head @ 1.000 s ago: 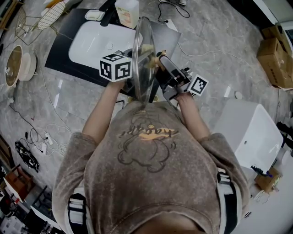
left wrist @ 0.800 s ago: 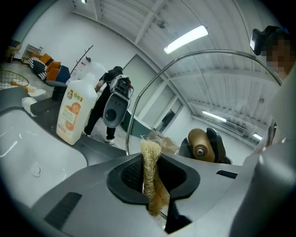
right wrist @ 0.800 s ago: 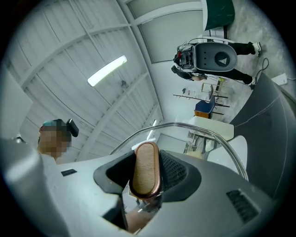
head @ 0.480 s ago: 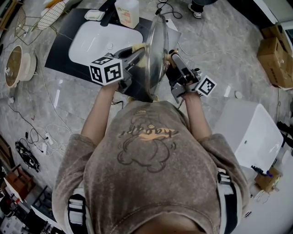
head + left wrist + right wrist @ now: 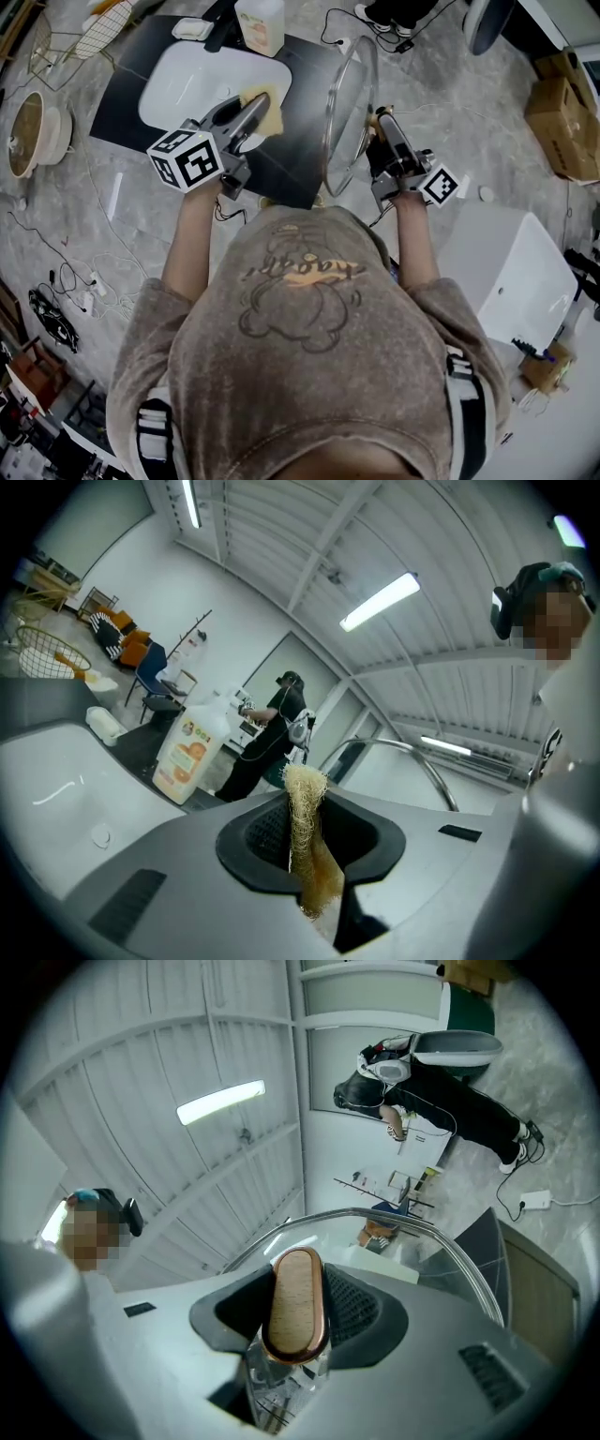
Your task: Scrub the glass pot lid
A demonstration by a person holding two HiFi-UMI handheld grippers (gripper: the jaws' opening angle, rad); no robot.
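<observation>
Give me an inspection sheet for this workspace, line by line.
Surface: black counter with white sink.
Job's things: glass lid held on edge, apart from the sponge.
Clutter: bottle at the counter's far edge.
Grippers: left gripper shut on sponge; right gripper shut on lid's knob.
Cables: cables loose on the floor, left.
Surroundings: boxes right, wire basket far left, person beyond.

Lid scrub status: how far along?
Done: both grasps. Right claw shut on the glass lid's wooden knob, lid on edge; left claw shut on a loofah sponge. In hand: sponge off the glass, by the sink. Left: cleanliness can't be judged; lid not set down.
</observation>
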